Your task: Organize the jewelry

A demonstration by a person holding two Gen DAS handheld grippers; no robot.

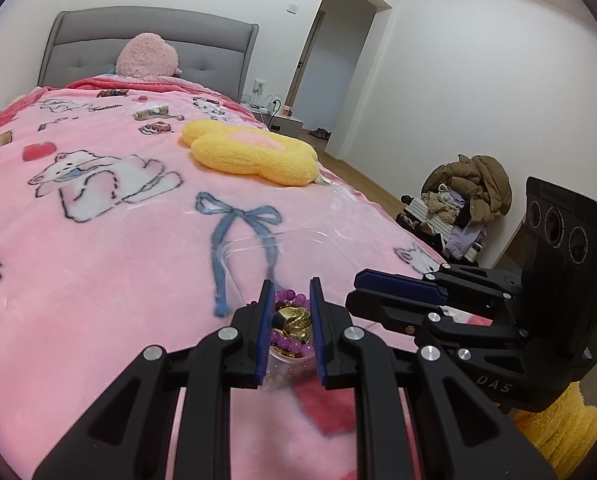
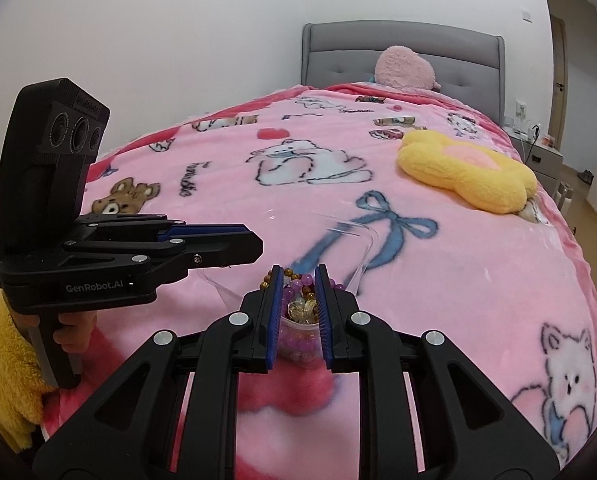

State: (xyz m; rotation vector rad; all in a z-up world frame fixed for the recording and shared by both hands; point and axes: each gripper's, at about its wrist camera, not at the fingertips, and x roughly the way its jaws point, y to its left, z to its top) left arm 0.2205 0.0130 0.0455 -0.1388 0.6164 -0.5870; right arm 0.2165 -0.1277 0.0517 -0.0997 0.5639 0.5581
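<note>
A clear plastic bag of jewelry (image 1: 284, 362) with purple beads and a gold piece sits between the blue pads of my left gripper (image 1: 291, 282), which is shut on it. In the right wrist view my right gripper (image 2: 297, 270) is shut on a clear bag (image 2: 298, 344) of purple, brown and yellow beads; it looks like the same bag, but I cannot tell for sure. Each gripper's tips lie close beside the other's: the right gripper (image 1: 356, 292) comes in from the right, the left gripper (image 2: 256, 246) from the left. A clear plastic tray (image 1: 234, 246) (image 2: 372, 240) lies on the pink blanket just beyond.
The bed has a pink cartoon blanket (image 1: 98, 260). A yellow flower cushion (image 1: 250, 152) (image 2: 466, 172) lies further up it, with a pink plush (image 2: 404, 66) at the grey headboard. A heap of clothes (image 1: 470, 196) stands on the floor to the right. A yellow fluffy sleeve (image 2: 2, 360) holds the left gripper.
</note>
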